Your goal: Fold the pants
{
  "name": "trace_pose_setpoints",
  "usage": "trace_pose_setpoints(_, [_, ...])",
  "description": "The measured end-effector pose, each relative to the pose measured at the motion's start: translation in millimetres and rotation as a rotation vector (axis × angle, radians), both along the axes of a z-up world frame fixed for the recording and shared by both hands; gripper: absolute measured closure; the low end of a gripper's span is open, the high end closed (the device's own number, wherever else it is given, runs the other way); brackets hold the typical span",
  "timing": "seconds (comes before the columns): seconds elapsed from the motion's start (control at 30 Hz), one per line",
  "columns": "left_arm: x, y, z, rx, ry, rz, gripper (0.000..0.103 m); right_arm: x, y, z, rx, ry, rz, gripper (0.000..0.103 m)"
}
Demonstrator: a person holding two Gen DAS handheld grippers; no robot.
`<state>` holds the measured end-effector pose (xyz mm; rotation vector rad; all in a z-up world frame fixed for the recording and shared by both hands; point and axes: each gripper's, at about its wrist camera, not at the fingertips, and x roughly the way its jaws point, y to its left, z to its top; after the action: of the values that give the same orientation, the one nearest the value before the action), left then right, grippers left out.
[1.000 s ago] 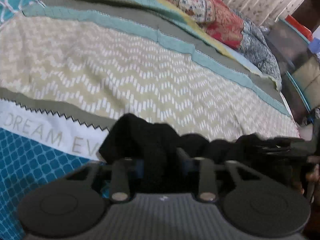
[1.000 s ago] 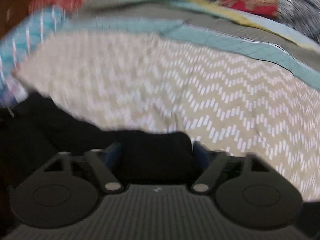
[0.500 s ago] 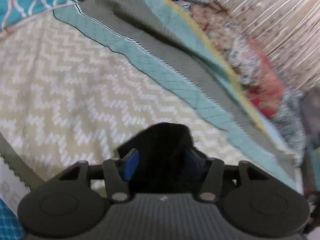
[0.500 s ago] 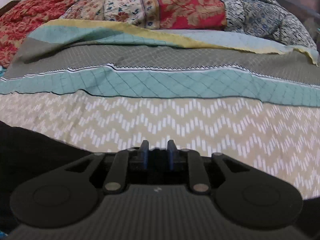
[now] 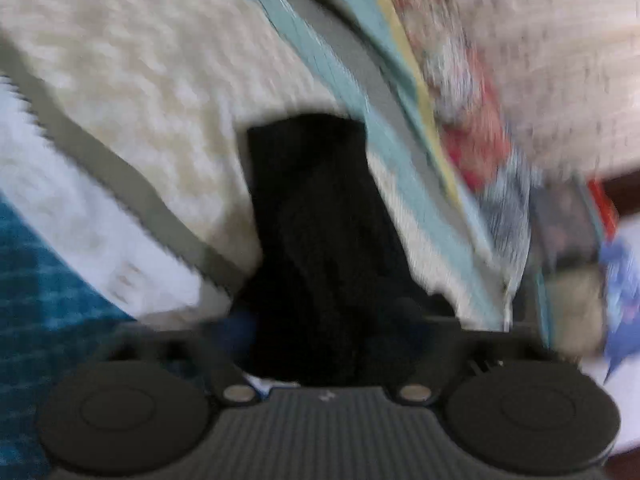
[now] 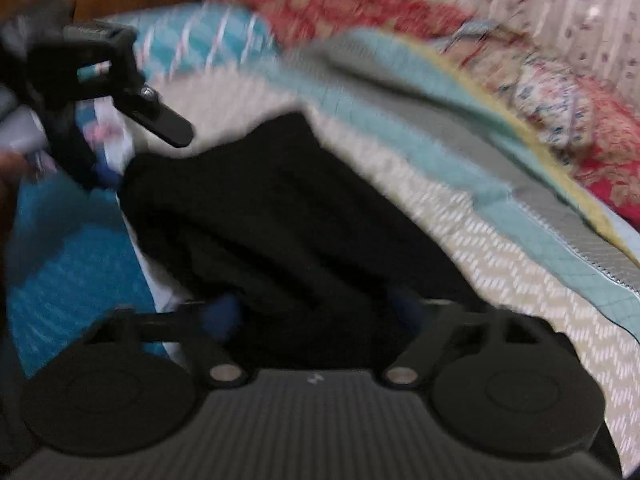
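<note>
The black pants [image 5: 312, 216] lie on the patterned bedspread [image 5: 132, 92] and run forward from my left gripper [image 5: 324, 324]. Its blue-padded fingers stand wide apart with the black cloth between them. In the right wrist view the pants [image 6: 280, 216] spread as a broad dark heap in front of my right gripper [image 6: 316, 312], whose fingers are also wide apart over the cloth. The left gripper [image 6: 116, 80] shows at the upper left of that view, beside the pants' far end. Both views are blurred by motion.
The bedspread has beige chevron, teal and grey bands [image 6: 460, 168]. A red floral quilt [image 6: 560, 112] lies along the far side. A blue patterned panel [image 5: 48, 280] covers the near left. Cluttered items [image 5: 576, 248] stand beyond the bed's right edge.
Both grippers have opened: the right one was closed half a second ago and now stands wide. Both cameras swung, and the pants now lie stretched out in front of each.
</note>
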<state>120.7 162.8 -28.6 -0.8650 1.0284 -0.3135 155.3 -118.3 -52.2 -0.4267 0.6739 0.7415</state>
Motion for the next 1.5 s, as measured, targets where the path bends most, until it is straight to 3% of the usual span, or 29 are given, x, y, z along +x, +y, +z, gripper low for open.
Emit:
trace_pose_setpoints(0.07, [10.1,-7.6,7.3,-0.013,-0.014,-0.020,0.091,5.2,5.6,5.9,0.017,0.034,-0.017,0.089])
trace_pose_setpoints(0.2, [31.8,-1.2,77.0,-0.049,-0.276,0.000,0.091,-5.5,-1.9,62.8,0.161,-0.115,-0.113,0.090])
trace_pose_setpoints(0.27, [42.9,1.9,106.5,-0.046,-0.401,-0.004,0.090,-16.5,-3.5,93.2,0.222,-0.252,-0.215,0.090])
trace_pose_setpoints(0.33, [50.7,3.2,121.5,-0.015,-0.524,-0.018,0.089,-25.6,0.6,110.1,0.269,-0.373,-0.287,0.089])
trace_pose_setpoints(0.4, [59.5,6.2,116.0,0.050,-0.590,-0.015,0.088,-30.6,10.0,105.3,0.315,-0.392,-0.299,0.086])
trace_pose_setpoints(0.47, [67.2,11.6,95.0,0.118,-0.568,0.007,0.083,-31.5,34.9,80.3,0.276,-0.323,-0.261,0.085])
trace_pose_setpoints(0.5, [73.2,14.6,76.1,0.158,-0.509,0.009,0.080,-28.6,50.4,59.5,0.226,-0.255,-0.227,0.082])
trace_pose_setpoints(0.57, [82.4,18.5,36.5,0.220,-0.308,-0.005,0.079,-20.7,73.8,16.1,0.109,-0.106,-0.175,0.071])
trace_pose_setpoints(0.63, [72.9,24.7,13.6,0.182,-0.252,0.000,0.077,-18.6,82.8,-12.3,0.030,-0.019,-0.140,0.057])
trace_pose_setpoints(0.67, [66.6,28.3,11.4,0.158,-0.261,0.012,0.070,-23.5,79.5,-15.2,0.038,-0.027,-0.133,0.052])
trace_pose_setpoints(0.7, [60.3,33.4,11.0,0.123,-0.270,0.026,0.063,-28.7,75.1,-12.2,0.060,-0.037,-0.117,0.036])
trace_pose_setpoints(0.73, [55.6,38.0,11.8,0.100,-0.267,0.054,0.031,-33.5,70.5,-7.4,0.079,-0.038,-0.105,0.023])
trace_pose_setpoints(0.77, [48.1,41.7,13.4,0.113,-0.266,0.124,0.001,-37.1,65.6,-2.0,0.103,-0.047,-0.101,0.022])
trace_pose_setpoints(0.83, [39.6,47.9,13.2,0.163,-0.296,0.204,0.000,-42.8,62.0,3.6,0.125,-0.070,-0.112,0.022])
trace_pose_setpoints(0.93, [55.5,40.2,0.8,0.127,-0.210,0.172,0.000,-38.3,64.1,0.1,0.113,-0.049,-0.120,0.021])
trace_pose_setpoints(1.0, [63.0,29.3,-6.7,0.114,-0.176,0.135,0.000,-34.5,73.8,-10.3,0.042,-0.043,-0.141,0.022])
trace_pose_setpoints(1.07, [66.3,13.6,-8.7,0.101,-0.183,0.096,0.005,-28.9,76.2,-19.3,0.017,-0.007,-0.178,0.032])
trace_pose_setpoints(1.1, [68.7,2.2,-9.9,0.085,-0.185,0.053,0.012,-23.2,75.1,-23.0,0.026,0.027,-0.206,0.049])
trace_pose_setpoints(1.17, [66.4,-17.4,-8.2,0.139,-0.208,-0.010,0.053,-15.9,69.6,-19.9,0.062,0.040,-0.254,0.072])
trace_pose_setpoints(1.2, [61.9,-20.9,-4.1,0.160,-0.227,-0.025,0.055,-14.7,68.1,-13.2,0.080,0.046,-0.268,0.079])
trace_pose_setpoints(1.33, [39.1,-5.8,25.5,0.109,-0.283,0.027,0.065,-42.4,70.9,13.5,0.131,-0.068,-0.188,0.080])
trace_pose_setpoints(1.4, [20.7,8.0,34.4,0.125,-0.270,0.065,0.067,-52.1,73.7,10.8,0.134,-0.061,-0.155,0.078])
trace_pose_setpoints(1.47, [11.8,14.8,28.2,0.212,-0.195,0.087,0.065,-53.6,76.9,-2.1,0.132,-0.008,-0.152,0.066])
trace_pose_setpoints(1.5, [9.4,12.7,19.1,0.281,-0.138,0.088,0.062,-52.2,80.8,-11.5,0.112,0.020,-0.143,0.051])
